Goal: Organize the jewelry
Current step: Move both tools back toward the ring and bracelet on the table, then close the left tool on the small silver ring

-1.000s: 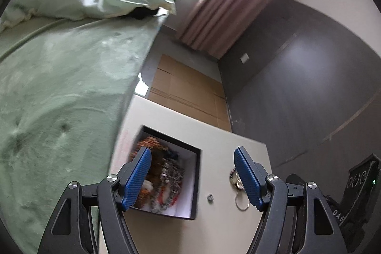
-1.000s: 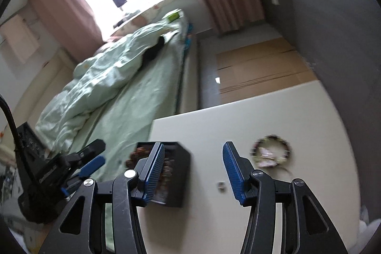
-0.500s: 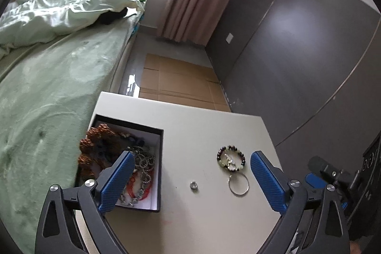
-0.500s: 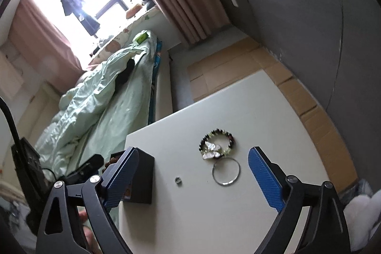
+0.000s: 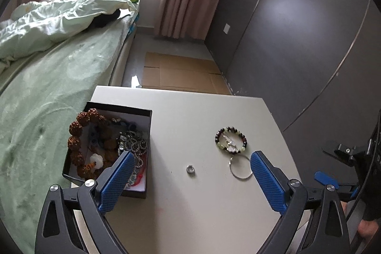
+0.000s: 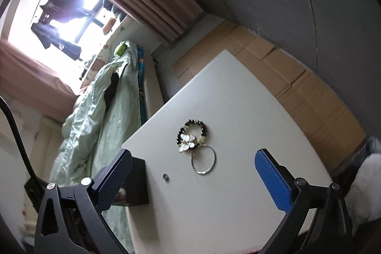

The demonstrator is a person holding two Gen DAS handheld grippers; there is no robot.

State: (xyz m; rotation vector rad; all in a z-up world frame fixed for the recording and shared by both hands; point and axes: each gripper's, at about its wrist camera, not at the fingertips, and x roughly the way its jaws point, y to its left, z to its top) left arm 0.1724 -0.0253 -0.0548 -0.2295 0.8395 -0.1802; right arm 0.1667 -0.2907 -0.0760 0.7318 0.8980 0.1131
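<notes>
Blue pads are standing wide apart on my left gripper [image 5: 190,180], holding nothing, hovering over the table [image 5: 202,111]. I'm seeing the box [image 5: 133,111] already heaped with beads, while the ring [image 5: 190,169], bracelet [image 5: 231,140] and hoop [image 5: 240,168] are lying loose beside it, awaiting collection. No readable writing.

My right gripper [image 6: 193,180] is gaping empty too, framing the bracelet [image 6: 193,132], hoop [image 6: 203,162] and ring [image 6: 165,176].

Black box [image 5: 139,194] white-lined; brown beads [image 5: 75,127] inside. Off-white worktop [image 5: 202,116]. Beside box: silver ring [image 5: 190,169], dark-and-green bracelet [image 5: 231,140]. Blue textured claw pads [image 5: 268,180].
</notes>
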